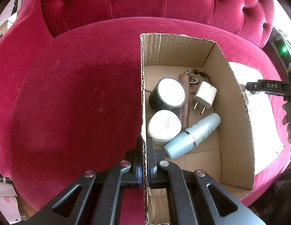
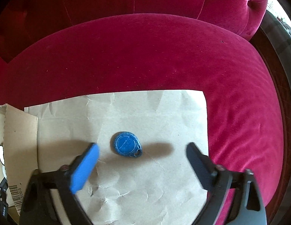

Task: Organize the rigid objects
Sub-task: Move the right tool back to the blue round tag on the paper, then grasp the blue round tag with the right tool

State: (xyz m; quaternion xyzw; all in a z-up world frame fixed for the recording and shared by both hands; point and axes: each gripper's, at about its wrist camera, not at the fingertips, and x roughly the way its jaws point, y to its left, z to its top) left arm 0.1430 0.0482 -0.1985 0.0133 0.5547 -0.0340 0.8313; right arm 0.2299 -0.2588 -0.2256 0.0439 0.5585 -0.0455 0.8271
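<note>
- On a crimson velvet sofa seat [image 1: 70, 97], an open brown cardboard box [image 1: 233, 101] already holds five items: a dark round tin with a white lid [image 1: 168, 93], a white round jar [image 1: 165, 126], a pale blue plastic bottle [image 1: 194, 135], a white wall charger plug [image 1: 204, 95] and a brown tube on a chain [image 1: 183, 97].
- The left tongs [image 1: 144, 150] are pressed together on the box's near cardboard wall, pinching it steady.
- One item appears to remain: a blue teardrop-shaped key fob [image 2: 127, 147], lying on a creased sheet of tan paper [image 2: 154, 187] just beside the box.
- The right tongs [image 2: 142, 148] are spread wide, one finger either side of the fob and clear of it; no grip is made yet.
- Judged from this, the sorting is nearly done, with the fob still to be pinched and carried into the box.
- Legible writing is scant: "DAS" on the right tool's body in the left view, and a barcode with digits ending "5063" on the box flap. The jar's label is too small to read.
</note>
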